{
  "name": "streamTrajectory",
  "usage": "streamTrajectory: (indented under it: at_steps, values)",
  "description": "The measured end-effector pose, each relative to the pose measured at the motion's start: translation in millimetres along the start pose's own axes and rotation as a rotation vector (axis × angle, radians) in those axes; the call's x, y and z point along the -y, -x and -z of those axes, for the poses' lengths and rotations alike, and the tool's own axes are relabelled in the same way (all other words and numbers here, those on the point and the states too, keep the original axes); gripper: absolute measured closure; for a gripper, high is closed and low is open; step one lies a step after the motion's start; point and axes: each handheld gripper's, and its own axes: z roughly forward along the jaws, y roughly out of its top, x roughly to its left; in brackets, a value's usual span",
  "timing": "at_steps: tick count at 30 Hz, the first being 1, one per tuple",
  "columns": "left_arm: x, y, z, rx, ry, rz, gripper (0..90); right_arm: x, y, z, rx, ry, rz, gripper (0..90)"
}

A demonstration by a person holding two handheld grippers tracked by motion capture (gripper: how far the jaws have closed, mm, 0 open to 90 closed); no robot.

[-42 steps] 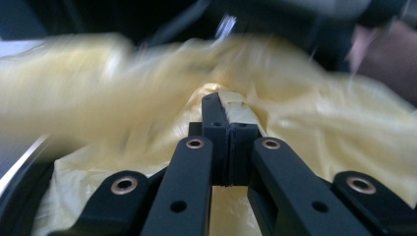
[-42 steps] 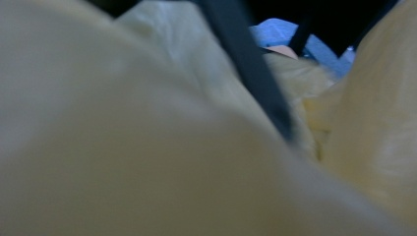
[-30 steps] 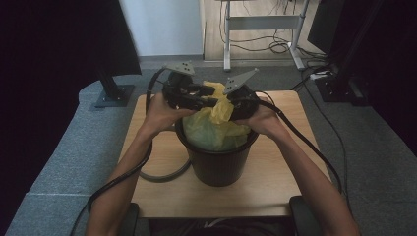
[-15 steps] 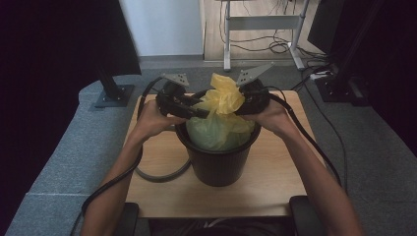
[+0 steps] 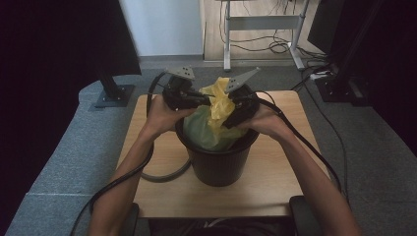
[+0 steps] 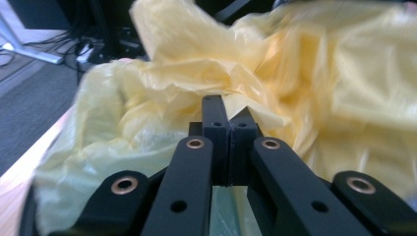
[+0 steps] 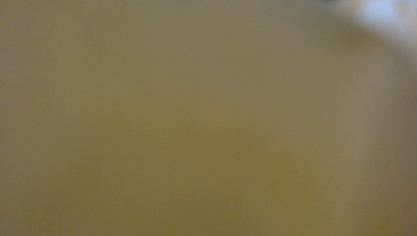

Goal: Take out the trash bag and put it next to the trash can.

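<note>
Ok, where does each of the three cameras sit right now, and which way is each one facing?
High view: above the person's side, looking forward and down at the wooden table; forearms, left gripper and right gripper meet over the black plastic bin.
Left gripper view: rides the left gripper, jaws together against the crumpled yellow plastic bag.
Right gripper view: pressed against blurred yellow.
Shared: the high and left gripper views both show the yellow bag.

Dim high view with black edges; right gripper view wholly blurred.
</note>
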Motion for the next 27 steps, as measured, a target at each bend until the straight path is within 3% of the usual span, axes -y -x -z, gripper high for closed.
streamTrajectory:
  at_steps: [5, 7, 9, 11, 12, 13, 16, 20, 21, 22, 25, 26, 27]
  values:
    - [-6.0, 7.8, -4.9, 0.065, 0.019, -0.01, 89.5, -4.4, -3.6, -10.0, 0.067, -0.052, 0.032, 18.3]
    - [-7.9, 11.4, -4.4, 0.08, 0.029, -0.007, 89.6, -4.5, -1.3, -11.1, 0.077, -0.047, 0.019, 21.2]
    - [-9.5, 13.3, -4.2, 0.072, 0.024, -0.013, 89.6, -5.1, 0.2, -11.3, 0.068, -0.03, 0.015, 29.1]
    - [-9.1, 12.0, -3.2, 0.073, 0.03, -0.012, 89.5, -5.7, -1.1, -11.2, 0.044, -0.012, 0.031, 50.0]
    - [-9.1, 12.0, -3.2, 0.073, 0.03, -0.012, 89.2, -5.7, -1.1, -11.2, 0.044, -0.012, 0.031, 50.0]
    - [-7.6, 11.2, 1.4, 0.044, 0.048, -0.015, 86.0, -5.7, -4.7, -10.7, 0.045, 0.01, 0.056, 64.9]
    - [-4.9, 8.5, 11.8, -0.006, 0.07, -0.009, 66.8, -5.8, -5.6, -8.0, 0.059, 0.018, 0.07, 74.2]
    - [1.5, 1.3, 27.4, -0.037, 0.1, 0.025, 41.9, -6.1, -3.6, -0.8, 0.073, 0.019, 0.06, 76.6]
    - [4.2, -1.4, 31.2, -0.054, 0.09, 0.033, 41.9, -6.1, -3.6, -0.8, 0.073, 0.019, 0.06, 76.6]
    - [7.6, -4.4, 34.4, -0.071, 0.076, 0.041, 35.1, -5.7, -2.1, 3.2, 0.078, 0.019, 0.052, 76.5]
    - [19.7, -14.3, 38.1, -0.076, 0.047, 0.074, 31.6, -4.9, 0.3, 8.9, 0.078, 0.034, 0.044, 76.4]
    - [28.4, -20.6, 33.3, -0.063, 0.012, 0.097, 31.6, -4.7, 1.2, 10.5, 0.069, 0.043, 0.04, 76.3]
    - [31.5, -22.2, 29.0, -0.055, -0.013, 0.094, 32.4, -4.8, 1.4, 11.2, 0.063, 0.046, 0.036, 76.2]
